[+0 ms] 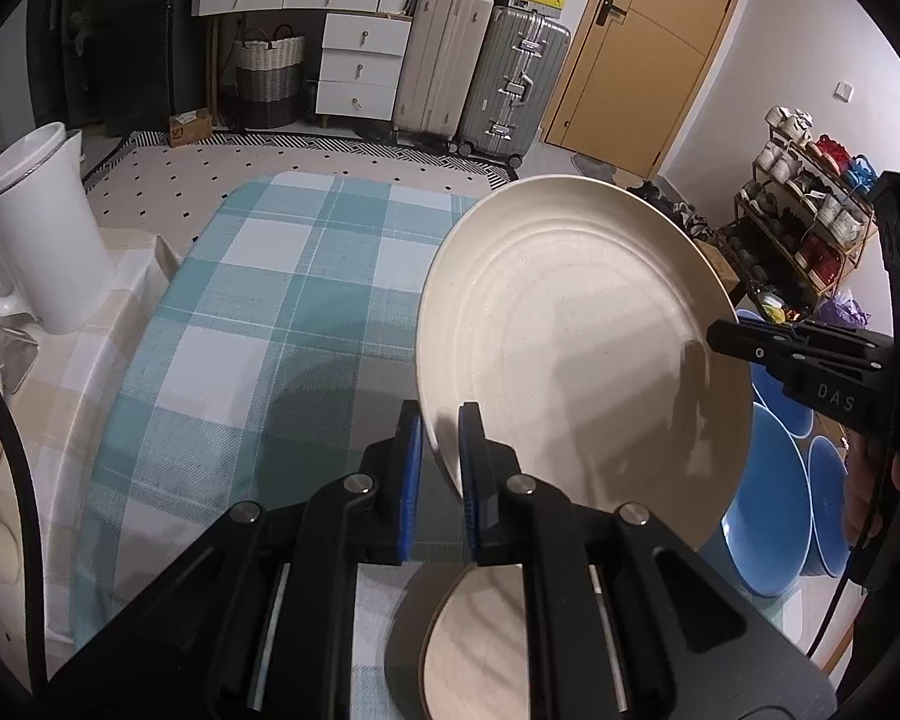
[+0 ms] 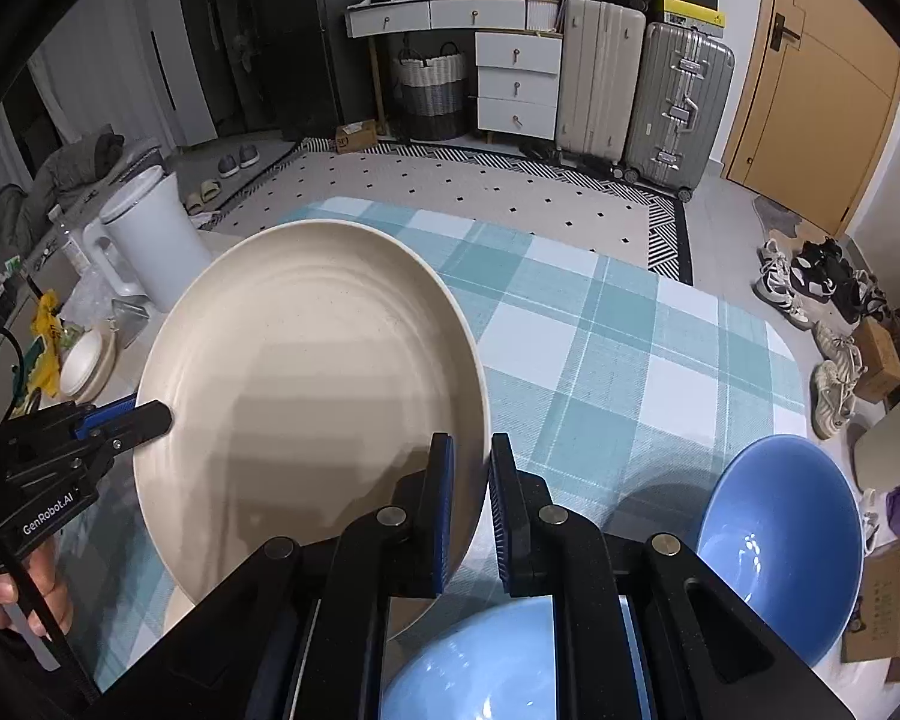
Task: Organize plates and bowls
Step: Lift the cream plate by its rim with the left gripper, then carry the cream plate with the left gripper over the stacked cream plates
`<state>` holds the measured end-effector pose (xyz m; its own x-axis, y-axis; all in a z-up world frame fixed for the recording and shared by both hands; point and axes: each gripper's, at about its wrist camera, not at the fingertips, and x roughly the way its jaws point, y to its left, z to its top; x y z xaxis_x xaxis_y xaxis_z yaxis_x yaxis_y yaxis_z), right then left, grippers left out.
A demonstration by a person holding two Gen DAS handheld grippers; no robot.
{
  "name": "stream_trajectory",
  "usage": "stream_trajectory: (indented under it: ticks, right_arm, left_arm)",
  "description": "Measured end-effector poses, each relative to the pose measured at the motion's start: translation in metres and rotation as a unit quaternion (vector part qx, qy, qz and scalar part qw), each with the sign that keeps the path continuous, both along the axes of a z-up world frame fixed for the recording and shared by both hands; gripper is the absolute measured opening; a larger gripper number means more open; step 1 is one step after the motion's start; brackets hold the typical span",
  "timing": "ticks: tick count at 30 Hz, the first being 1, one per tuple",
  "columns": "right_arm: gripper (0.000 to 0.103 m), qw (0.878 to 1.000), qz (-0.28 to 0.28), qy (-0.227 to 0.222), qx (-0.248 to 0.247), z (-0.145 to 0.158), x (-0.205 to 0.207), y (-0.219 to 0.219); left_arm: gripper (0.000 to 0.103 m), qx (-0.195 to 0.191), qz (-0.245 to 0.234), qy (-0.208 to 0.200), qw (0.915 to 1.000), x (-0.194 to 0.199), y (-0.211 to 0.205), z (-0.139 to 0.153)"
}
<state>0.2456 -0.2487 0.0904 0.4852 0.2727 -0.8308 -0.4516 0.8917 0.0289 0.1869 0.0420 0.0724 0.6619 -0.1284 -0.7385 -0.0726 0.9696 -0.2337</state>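
A large cream plate (image 1: 582,348) (image 2: 306,396) is held in the air over the blue checked tablecloth (image 1: 282,312) (image 2: 618,360), tilted. My left gripper (image 1: 441,468) straddles its near-left rim, and my right gripper (image 2: 468,492) straddles its opposite rim. Each gripper also shows in the other's view, the right one (image 1: 744,339) and the left one (image 2: 144,417), at the plate's edge. Another cream plate (image 1: 480,642) lies on the cloth under my left gripper. Blue bowls (image 2: 774,546) (image 1: 768,498) stand on the table's right side.
A white kettle (image 1: 36,228) (image 2: 150,234) and a small cream bowl (image 2: 87,366) stand at the table's left. On the floor beyond are suitcases (image 1: 480,66), a white drawer unit (image 1: 360,66), shoes (image 2: 810,300) and a shoe rack (image 1: 810,222).
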Motion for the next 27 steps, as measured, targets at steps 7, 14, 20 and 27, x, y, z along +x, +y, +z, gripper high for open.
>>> stream_trajectory:
  ticks: [7,14,20,27]
  right_arm:
    - [0.012,1.0,0.007,-0.008,0.015,0.008,-0.02,0.003]
    - [0.012,0.999,0.01,-0.017,0.032,0.015,-0.046,0.004]
    - [0.012,0.999,0.012,-0.018,0.047,0.012,-0.071,0.001]
    - [0.012,0.997,0.007,-0.018,0.069,0.008,-0.093,-0.008]
  left_arm:
    - [0.009,-0.002,0.0,-0.003,1.0,-0.024,0.006,0.007]
    - [0.009,-0.001,-0.001,-0.003,1.0,-0.044,0.011,0.008]
    - [0.009,0.003,-0.005,-0.001,1.0,-0.057,0.011,0.007]
    - [0.009,0.011,-0.016,0.009,0.9998,-0.066,0.007,0.0]
